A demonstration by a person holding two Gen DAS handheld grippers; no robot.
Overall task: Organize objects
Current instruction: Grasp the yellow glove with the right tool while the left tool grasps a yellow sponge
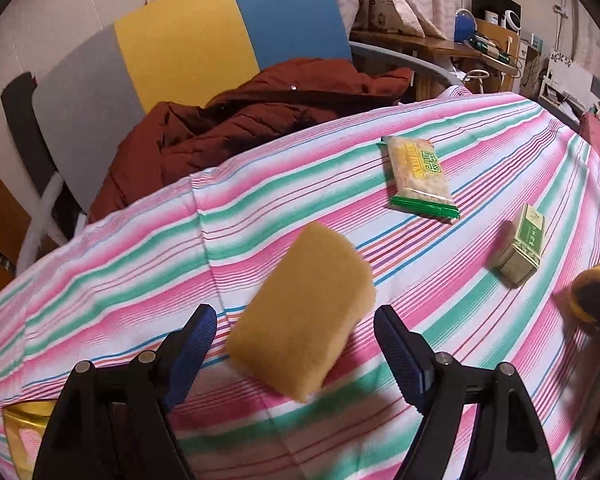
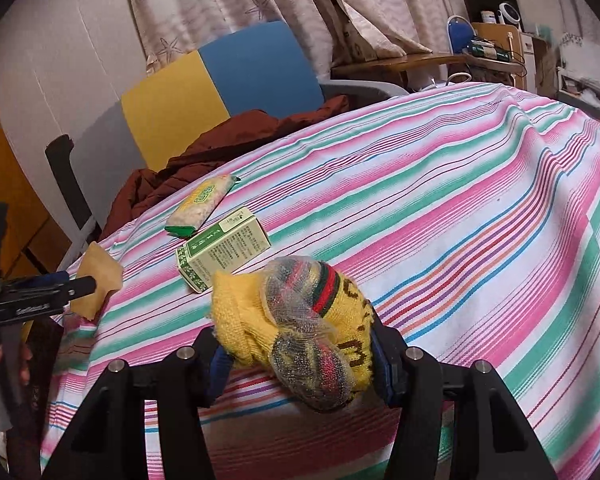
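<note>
A yellow sponge (image 1: pixel 304 316) lies tilted between the open jaws of my left gripper (image 1: pixel 296 344), touching neither finger; it looks blurred and I cannot tell if it rests on the striped cloth (image 1: pixel 460 280). The sponge also shows in the right wrist view (image 2: pixel 96 286), beside the left gripper (image 2: pixel 80 286). My right gripper (image 2: pixel 300 356) is shut on a rolled yellow sock bundle (image 2: pixel 312 328) wrapped in clear netting, held just above the cloth (image 2: pixel 460 220). A green carton (image 2: pixel 222 248) and a snack packet (image 2: pixel 202 204) lie beyond it.
The snack packet (image 1: pixel 418 174) and green carton (image 1: pixel 520 250) lie on the cloth to the right of the sponge. A chair (image 1: pixel 188 52) with a brown jacket (image 1: pixel 260 116) stands behind the table. A gold box (image 1: pixel 24 432) peeks out at lower left.
</note>
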